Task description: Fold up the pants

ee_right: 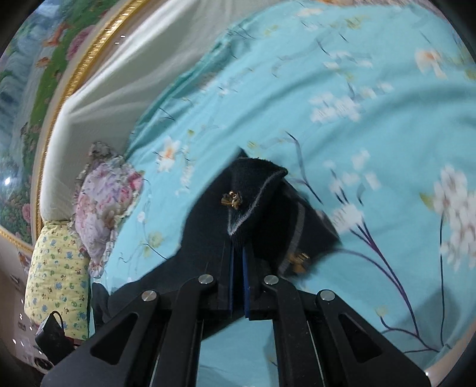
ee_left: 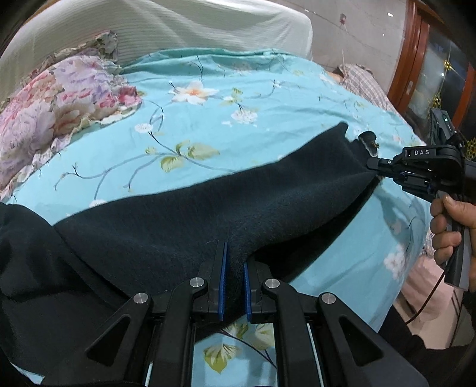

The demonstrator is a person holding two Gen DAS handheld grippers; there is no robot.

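Dark navy pants (ee_left: 208, 202) stretch in a band across a turquoise floral bedspread (ee_left: 238, 98). My left gripper (ee_left: 235, 262) is shut on a fold of the fabric at the bottom centre of the left wrist view. At the right edge of that view my right gripper (ee_left: 373, 165) pinches the far end of the pants, held by a hand (ee_left: 446, 226). In the right wrist view my right gripper (ee_right: 238, 256) is shut on the pants (ee_right: 253, 208), whose hem is turned over and shows a pale seam and small gold ornaments (ee_right: 232, 200).
A pink floral pillow (ee_left: 50, 119) lies at the left of the bed; a yellow patterned pillow (ee_right: 56, 277) sits beside it. A white padded headboard (ee_left: 148, 26) stands behind. Checked cloth (ee_left: 363, 80) lies at the bed's far right, near a wooden cabinet (ee_left: 416, 59).
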